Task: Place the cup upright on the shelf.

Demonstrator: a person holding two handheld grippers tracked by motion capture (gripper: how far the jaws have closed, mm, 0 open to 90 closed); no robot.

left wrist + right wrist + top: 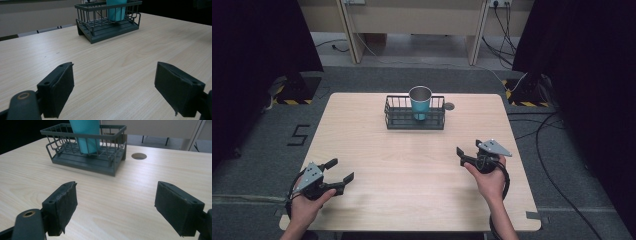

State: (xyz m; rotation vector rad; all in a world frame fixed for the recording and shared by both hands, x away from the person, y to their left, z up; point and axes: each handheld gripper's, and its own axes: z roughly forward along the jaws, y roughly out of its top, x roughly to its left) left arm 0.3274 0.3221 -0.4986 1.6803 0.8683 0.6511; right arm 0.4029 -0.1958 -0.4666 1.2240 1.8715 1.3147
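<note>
A teal cup (420,102) with a metal rim stands upright inside a dark wire basket (399,116) at the far middle of the wooden table (377,150). The left gripper view has the basket (95,35) and cup (116,12) far ahead; so does the right gripper view, basket (110,166) and cup (86,137). My left gripper (339,171) is open near the front left corner, nothing between its jaws (113,87). My right gripper (468,151) is open at the front right, empty too (115,207). Both are well short of the basket.
A round cable hole (449,106) lies in the table just right of the basket, also seen in the right gripper view (139,156). Dark curtains stand at both sides, and cables run on the floor at the right (547,165). Desk legs stand beyond the table (354,45).
</note>
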